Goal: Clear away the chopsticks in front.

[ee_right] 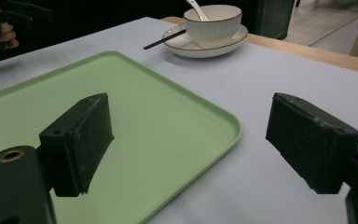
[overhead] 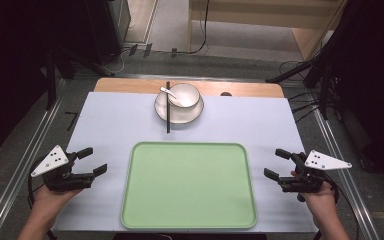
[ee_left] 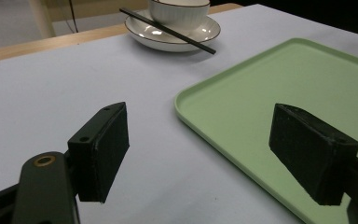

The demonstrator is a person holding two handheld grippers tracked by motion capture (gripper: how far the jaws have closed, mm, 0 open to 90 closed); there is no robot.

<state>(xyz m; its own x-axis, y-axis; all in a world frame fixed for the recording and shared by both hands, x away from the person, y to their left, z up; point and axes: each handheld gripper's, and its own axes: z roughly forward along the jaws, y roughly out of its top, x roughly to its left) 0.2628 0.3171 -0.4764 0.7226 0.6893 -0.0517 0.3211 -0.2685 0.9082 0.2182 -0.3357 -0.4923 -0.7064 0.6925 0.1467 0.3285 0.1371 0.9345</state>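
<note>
A pale green tray [overhead: 145,210] lies empty at the front middle of the white table. Behind it a white bowl [overhead: 185,95] with a white spoon [overhead: 168,92] in it stands on a white plate [overhead: 172,113], and black chopsticks [overhead: 168,111] rest across the plate's left side. My left gripper [overhead: 92,161] is held open left of the tray, nothing between its jaws. My right gripper [overhead: 277,164] is held open right of the tray, also empty. In the left gripper view the tray [ee_left: 223,107] and plate [ee_left: 144,32] lie ahead; the right gripper view shows the bowl [ee_right: 213,23] beyond the tray [ee_right: 158,116].
The table's wooden far edge [overhead: 130,86] shows behind the plate. Metal rails [overhead: 25,165] run along both sides of the table. Cables and black stands [overhead: 305,70] lie on the floor beyond. The white tabletop [overhead: 105,125] is bare around the tray.
</note>
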